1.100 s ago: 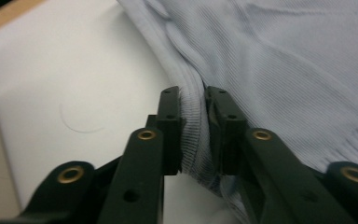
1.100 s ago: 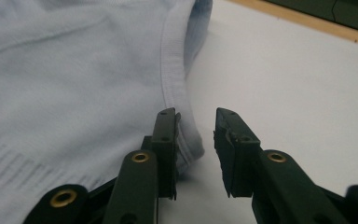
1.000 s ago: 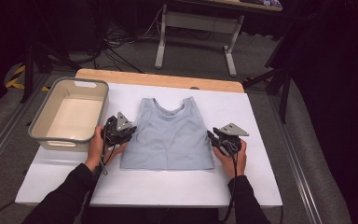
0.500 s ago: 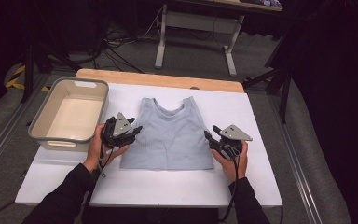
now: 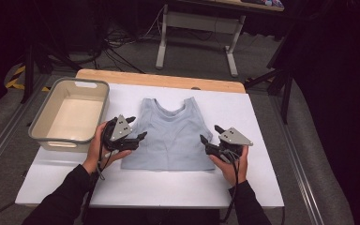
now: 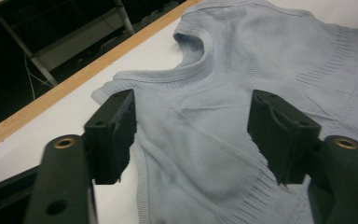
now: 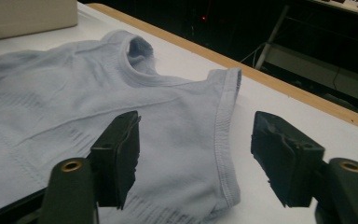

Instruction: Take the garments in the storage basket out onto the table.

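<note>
Since a second ago both my grippers have let go of the top and drawn back from its side edges; their jaws have just been opening, and the cloth now lies flat with nothing pinched. My left gripper stands with jaws wide apart, holding nothing, hovering over the left edge of the light blue knit top; my right gripper is likewise spread wide and empty, just off the top's right edge, a little higher and farther out than before.

The white table ahead of and beneath both grippers is smooth and matt, with a pale wooden strip along its far edge; the beige plastic bin, rectangular with rounded corners and a grey rim, sits just outside my left gripper; the top between my grippers is sleeveless, soft and fine-knit, with ribbed bands at the hem, a stitched armhole edge and a scooped neck.
</note>
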The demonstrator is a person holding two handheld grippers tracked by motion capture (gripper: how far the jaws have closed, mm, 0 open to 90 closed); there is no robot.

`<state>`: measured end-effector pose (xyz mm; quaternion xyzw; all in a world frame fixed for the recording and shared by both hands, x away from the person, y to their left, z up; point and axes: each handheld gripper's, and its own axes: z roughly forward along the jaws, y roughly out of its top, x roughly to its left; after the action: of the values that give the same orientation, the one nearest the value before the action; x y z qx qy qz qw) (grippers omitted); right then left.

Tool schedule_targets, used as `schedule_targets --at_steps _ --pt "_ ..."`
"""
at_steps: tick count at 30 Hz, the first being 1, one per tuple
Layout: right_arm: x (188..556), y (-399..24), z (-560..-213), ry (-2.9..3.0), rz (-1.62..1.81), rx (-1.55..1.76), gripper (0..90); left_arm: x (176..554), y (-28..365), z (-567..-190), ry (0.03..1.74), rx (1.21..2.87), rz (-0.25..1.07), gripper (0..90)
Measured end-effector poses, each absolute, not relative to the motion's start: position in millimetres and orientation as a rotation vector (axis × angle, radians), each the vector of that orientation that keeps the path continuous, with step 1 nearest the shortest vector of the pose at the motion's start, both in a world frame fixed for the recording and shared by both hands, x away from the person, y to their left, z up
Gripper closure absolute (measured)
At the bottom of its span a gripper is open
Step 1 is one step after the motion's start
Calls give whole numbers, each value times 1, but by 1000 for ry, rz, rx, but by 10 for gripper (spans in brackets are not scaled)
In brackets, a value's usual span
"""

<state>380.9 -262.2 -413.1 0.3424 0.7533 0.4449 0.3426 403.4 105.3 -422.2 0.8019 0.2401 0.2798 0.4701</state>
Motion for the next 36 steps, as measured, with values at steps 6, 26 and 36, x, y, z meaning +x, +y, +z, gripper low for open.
schedule_targets --at_steps 6,26,36 --pt "378 -259 -412 1970 1161 859 273 401 108 -421 572 1967 676 252" --pt "358 -248 -409 1972 1183 774 158 377 118 -421 465 1990 678 132" --pt "347 -245 -415 1991 1183 727 160 364 129 -428 446 1980 653 120"
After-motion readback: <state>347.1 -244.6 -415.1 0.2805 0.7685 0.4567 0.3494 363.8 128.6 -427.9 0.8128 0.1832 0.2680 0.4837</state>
